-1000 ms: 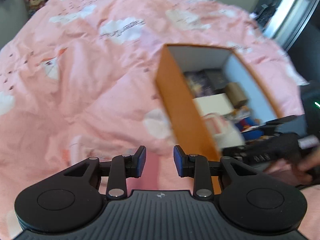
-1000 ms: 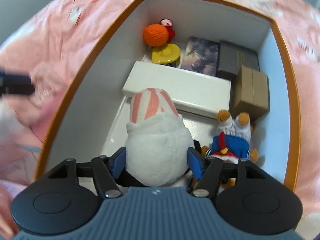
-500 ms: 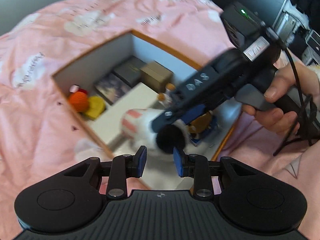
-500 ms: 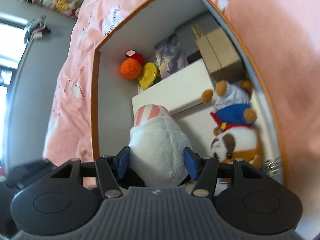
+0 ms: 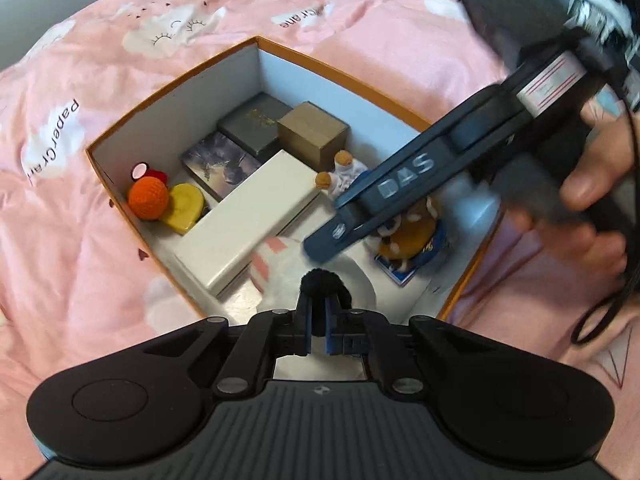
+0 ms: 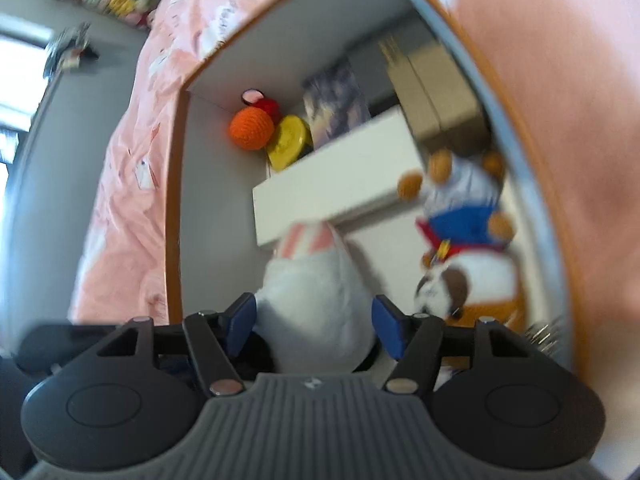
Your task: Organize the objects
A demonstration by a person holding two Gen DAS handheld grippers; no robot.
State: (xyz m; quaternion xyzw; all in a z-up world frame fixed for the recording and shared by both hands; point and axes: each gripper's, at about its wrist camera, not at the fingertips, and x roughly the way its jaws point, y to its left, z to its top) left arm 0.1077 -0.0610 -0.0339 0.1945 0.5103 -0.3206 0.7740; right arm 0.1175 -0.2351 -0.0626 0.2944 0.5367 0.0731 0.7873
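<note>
Pink bedding [image 5: 80, 240] surrounds orange-rimmed box [image 5: 120, 208]; left tool [image 5: 317, 330] pinches white plush [image 5: 280, 272].

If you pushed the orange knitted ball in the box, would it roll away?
The orange knitted ball is round, so it would probably roll, though not far: it sits in a corner of the box beside the yellow disc. Its yarn surface looks soft and grippy, and likely light.

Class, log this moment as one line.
left hand-held gripper: shut on plush's black tuft | right hand-held gripper: around white plush | box: nearly full
</note>
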